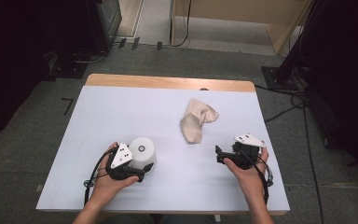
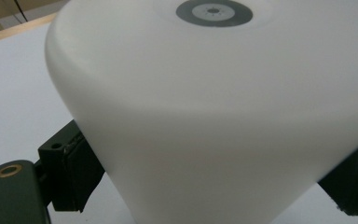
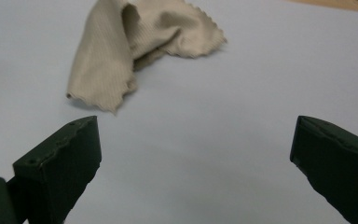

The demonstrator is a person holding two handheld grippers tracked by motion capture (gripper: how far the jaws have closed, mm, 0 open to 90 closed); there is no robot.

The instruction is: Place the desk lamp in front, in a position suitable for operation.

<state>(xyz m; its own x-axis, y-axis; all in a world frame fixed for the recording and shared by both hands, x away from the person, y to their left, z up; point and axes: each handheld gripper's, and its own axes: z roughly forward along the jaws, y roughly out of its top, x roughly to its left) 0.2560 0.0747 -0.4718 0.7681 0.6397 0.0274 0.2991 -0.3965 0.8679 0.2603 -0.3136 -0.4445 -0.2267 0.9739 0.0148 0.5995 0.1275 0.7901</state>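
A white cup [image 1: 142,151] stands upside down on the white table [image 1: 116,112], near the front left, with a grey ring on its upturned base. My left gripper [image 1: 139,173] is shut on the white cup [image 2: 214,107], one black pad [image 2: 77,170] pressed against each side of it. A crumpled beige cloth [image 1: 196,120] lies right of the middle. My right gripper [image 1: 221,157] hovers just in front of the cloth [image 3: 135,42] and a little to its right. The right gripper [image 3: 196,163] is open, with bare tabletop between its jaws.
A wooden strip [image 1: 168,82] runs along the table's far edge. Beyond it are grey carpet, cables [image 1: 303,116] on the right and dark stands at both sides. Bare table surface spreads to the left and far side of the cup.
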